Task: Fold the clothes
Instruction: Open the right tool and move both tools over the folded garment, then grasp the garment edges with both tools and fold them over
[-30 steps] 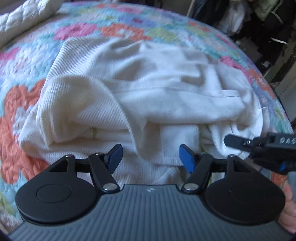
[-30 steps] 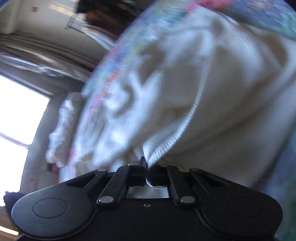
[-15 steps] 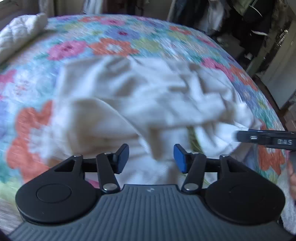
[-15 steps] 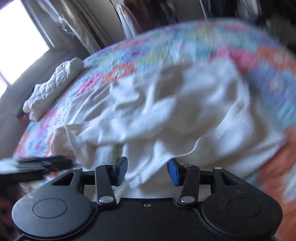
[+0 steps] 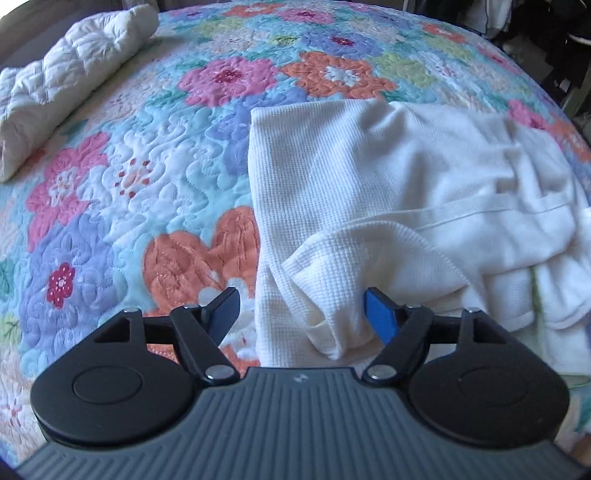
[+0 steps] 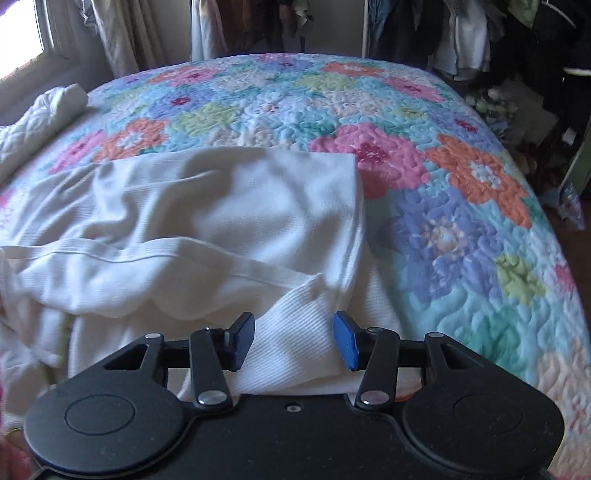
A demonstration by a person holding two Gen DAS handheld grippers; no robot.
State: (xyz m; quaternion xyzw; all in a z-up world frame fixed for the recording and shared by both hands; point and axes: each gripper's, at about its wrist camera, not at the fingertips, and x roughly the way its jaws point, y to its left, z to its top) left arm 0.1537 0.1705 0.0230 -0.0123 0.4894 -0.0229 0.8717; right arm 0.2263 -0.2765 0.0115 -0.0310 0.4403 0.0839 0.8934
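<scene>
Lying on a quilted bedspread (image 5: 155,192), one cream garment (image 5: 354,177), waffle-knit, soft and rumpled, partly folded: its far portion sits flat with a straight edge and a square corner, while the near portion is bunched into rolls and loose flaps, crossed by a stitched hem band (image 6: 155,254). Bedspread: padded cotton look, stippled stitching, large flowers in orange, pink, lilac and pale green on a light blue ground. Left gripper (image 5: 301,308): black plastic linkage arms, round pivot housings, ribbed grey body, blue flat pads; its jaws have just been opening and stand wide apart, astride the garment's near left edge, with a rolled fold of the knit between them; the right pad is close against that fold, though whether it touches I cannot tell, and nothing is pinched. Right gripper (image 6: 293,339): same build, black smooth body; its jaws have just been released and stand apart over the garment's near right part, a ribbed fold between the pads, not pressed. Rolled white quilted blanket (image 5: 62,81), puffy, diamond-stitched, at the bed's far left edge, well apart from the garment. Curtains (image 6: 122,33) and dark hanging clothes (image 6: 424,26) beyond the bed.
</scene>
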